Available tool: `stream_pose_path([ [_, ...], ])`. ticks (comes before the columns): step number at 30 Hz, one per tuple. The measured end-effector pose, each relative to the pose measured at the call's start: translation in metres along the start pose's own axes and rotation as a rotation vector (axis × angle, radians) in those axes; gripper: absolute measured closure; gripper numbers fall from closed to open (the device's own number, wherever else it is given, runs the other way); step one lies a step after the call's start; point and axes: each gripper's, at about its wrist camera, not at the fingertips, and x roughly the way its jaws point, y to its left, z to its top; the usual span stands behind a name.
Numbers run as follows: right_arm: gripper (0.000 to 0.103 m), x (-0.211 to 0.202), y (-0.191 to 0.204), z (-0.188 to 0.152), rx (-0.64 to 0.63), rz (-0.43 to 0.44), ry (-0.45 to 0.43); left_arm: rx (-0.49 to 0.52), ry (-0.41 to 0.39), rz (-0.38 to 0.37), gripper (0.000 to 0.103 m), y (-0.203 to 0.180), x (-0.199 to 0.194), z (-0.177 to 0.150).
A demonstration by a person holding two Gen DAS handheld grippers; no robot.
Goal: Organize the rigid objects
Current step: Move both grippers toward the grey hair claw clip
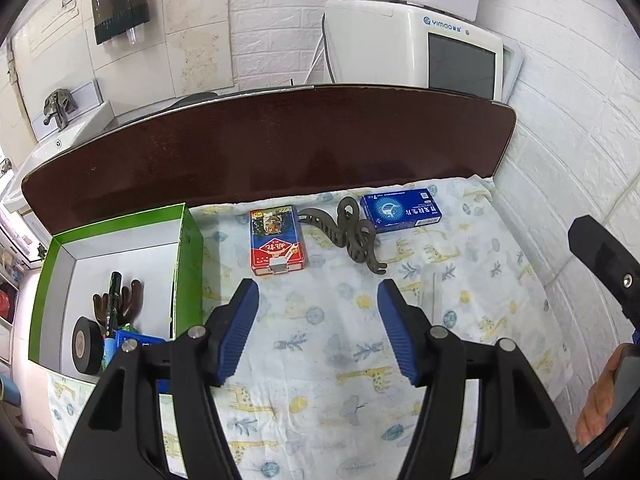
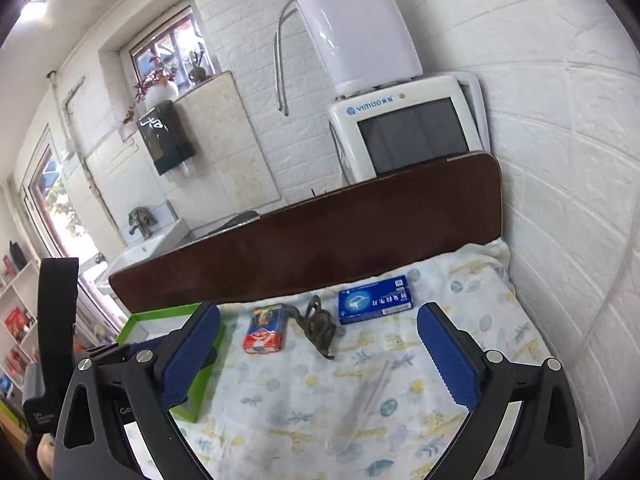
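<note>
Red card box (image 1: 276,242), dark hair claw (image 1: 346,234) and blue medicine box (image 1: 401,210) lying in a row on the giraffe-print cloth (image 1: 320,360) near the brown board (image 1: 272,148). Left gripper (image 1: 318,334) hovering wide open, gripping nothing; right gripper (image 2: 320,360) gaping widest, empty too. Green box (image 1: 188,248) sitting left, holding tape roll (image 1: 86,344) and pen (image 1: 114,300).

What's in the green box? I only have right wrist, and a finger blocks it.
Observer: A black tape roll lies in the green box, at its near end.
Operator: Anything else in there?
Observer: A brown antler piece, just behind the tape.
Operator: Left gripper holding anything?
Observer: No. The left gripper is open, with nothing between its fingers.
</note>
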Motion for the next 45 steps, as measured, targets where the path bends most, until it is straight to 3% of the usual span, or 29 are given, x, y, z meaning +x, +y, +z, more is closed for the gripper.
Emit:
stream_pose_path([
  [2,0.016,0.007,-0.007,-0.005,0.001,-0.007,0.028,-0.011,0.007,0.011,0.042,0.001,0.007,0.000],
  [5,0.055,0.019,-0.016,-0.012,0.000,-0.042,0.077,-0.022,0.027,0.024,0.042,0.004,0.019,-0.001],
  [6,0.073,0.026,-0.018,-0.015,-0.010,-0.039,0.112,-0.028,0.036,0.021,0.042,0.005,0.024,-0.001],
  [7,0.080,0.035,-0.020,-0.019,-0.016,-0.026,0.151,-0.038,0.048,0.018,0.043,0.007,0.030,-0.001],
  [12,0.082,0.075,-0.026,-0.039,0.001,0.026,0.282,-0.086,0.098,-0.016,0.044,0.011,0.061,0.010],
  [14,0.082,0.088,-0.025,-0.043,0.012,0.044,0.316,-0.095,0.103,0.003,0.044,0.013,0.072,0.021],
  [21,0.082,0.131,0.006,-0.056,-0.200,0.014,0.358,-0.160,0.112,0.029,0.042,0.037,0.081,0.036],
  [24,0.073,0.157,0.018,-0.063,-0.276,-0.007,0.408,-0.169,0.140,0.031,0.042,0.045,0.083,0.030],
  [29,0.072,0.189,0.024,-0.068,-0.291,-0.020,0.445,-0.176,0.157,0.035,0.042,0.053,0.087,0.027],
  [30,0.073,0.193,0.023,-0.068,-0.275,-0.008,0.449,-0.177,0.158,0.036,0.042,0.055,0.087,0.028],
  [31,0.090,0.195,0.021,-0.067,-0.258,0.004,0.454,-0.177,0.157,0.032,0.042,0.056,0.087,0.028],
  [35,0.091,0.180,0.011,-0.065,-0.212,0.060,0.472,-0.167,0.151,0.018,0.042,0.055,0.083,0.027],
  [38,0.094,0.151,0.007,-0.069,-0.226,0.148,0.491,-0.138,0.151,-0.003,0.042,0.049,0.081,0.023],
  [43,0.094,0.100,0.011,-0.095,-0.383,0.359,0.552,-0.116,0.163,-0.043,0.042,0.038,0.084,0.014],
  [45,0.094,0.084,0.008,-0.103,-0.438,0.389,0.545,-0.115,0.169,-0.055,0.042,0.034,0.085,0.012],
])
